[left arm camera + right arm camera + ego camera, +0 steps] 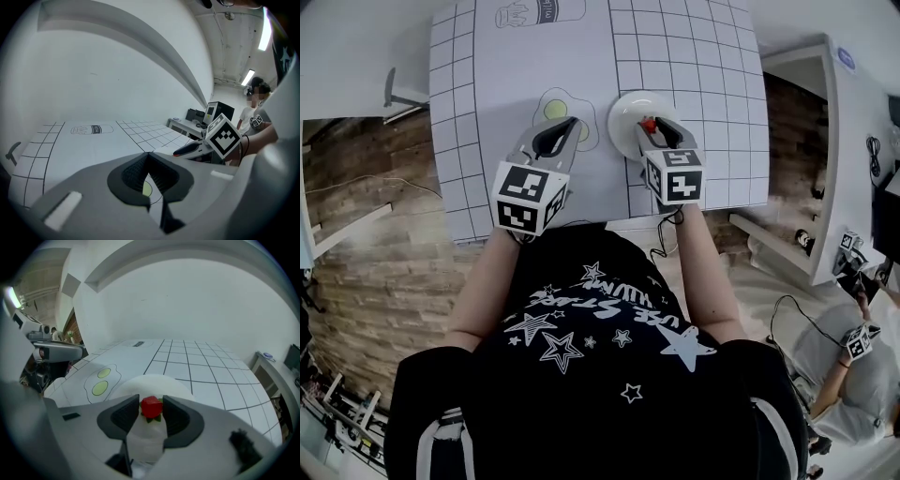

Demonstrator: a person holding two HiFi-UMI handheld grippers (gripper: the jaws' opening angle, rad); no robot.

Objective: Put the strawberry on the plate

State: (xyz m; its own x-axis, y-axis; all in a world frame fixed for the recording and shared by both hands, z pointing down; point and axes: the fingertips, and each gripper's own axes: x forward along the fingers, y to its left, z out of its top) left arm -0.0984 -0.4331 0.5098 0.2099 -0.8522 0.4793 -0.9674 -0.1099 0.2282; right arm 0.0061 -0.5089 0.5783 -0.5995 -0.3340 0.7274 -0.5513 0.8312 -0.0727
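The table wears a white sheet like matt paper, printed with thin black lines. The plate is white and smooth, with a faint sheen. The strawberry has an even, rather matt red skin, plastic-looking. The left gripper and right gripper have shells of smooth matt grey plastic; their jaws carry black, finely ribbed pads. The marker cubes are matt black-and-white. The floor looks like wood planks; the shirt is black cloth with white print.

My head camera looks steeply down on the gridded mat. Those behind my jaws skim it low, sharing the egg drawing.
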